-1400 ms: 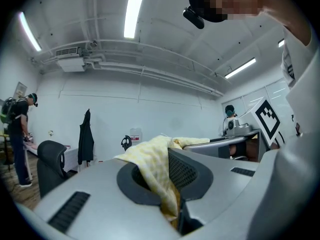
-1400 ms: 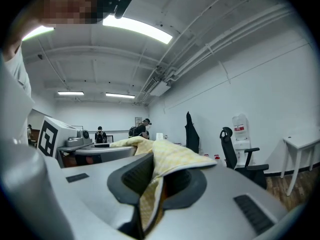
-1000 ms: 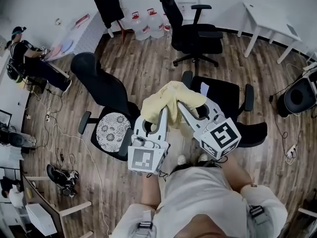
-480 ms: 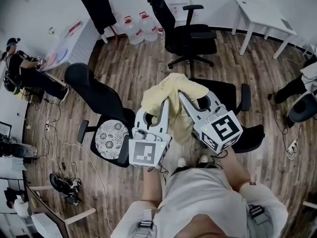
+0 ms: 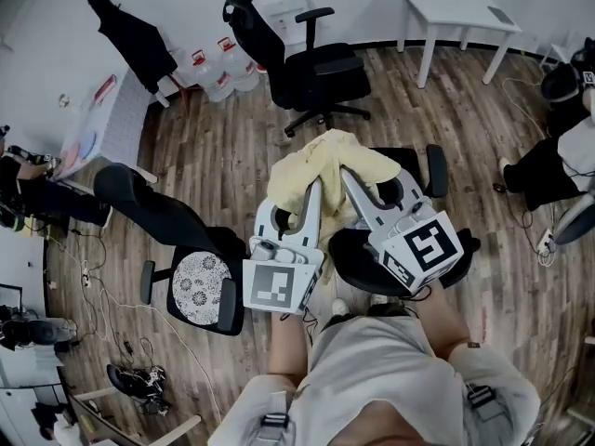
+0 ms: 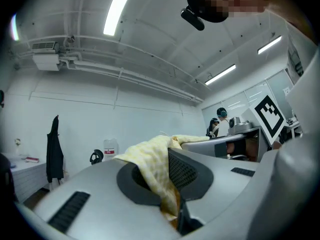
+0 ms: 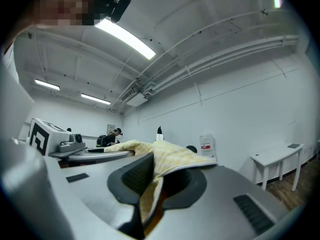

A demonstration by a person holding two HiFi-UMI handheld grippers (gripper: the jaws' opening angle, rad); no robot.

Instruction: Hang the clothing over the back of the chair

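A pale yellow checked piece of clothing (image 5: 321, 170) hangs in a bunch between both grippers, held up in the air above a black office chair (image 5: 409, 240). My left gripper (image 5: 310, 186) is shut on the cloth's left part; the fabric (image 6: 152, 171) runs down into its closed jaws. My right gripper (image 5: 348, 177) is shut on the cloth's right part, with the fabric (image 7: 160, 169) draped over its jaws. Both grippers point level, side by side. The chair below is largely hidden by the grippers and cloth.
A black chair with a patterned round cushion (image 5: 200, 286) stands at the left. Another black office chair (image 5: 297, 63) stands farther off, near water jugs (image 5: 218, 68) and a white table (image 5: 456, 21). A dark coat (image 5: 130, 35) hangs at the wall. People sit at both edges.
Both grippers have carried the cloth along together and a little upward. The room has shifted left in view; the chair under the cloth now sits more directly below my grippers.
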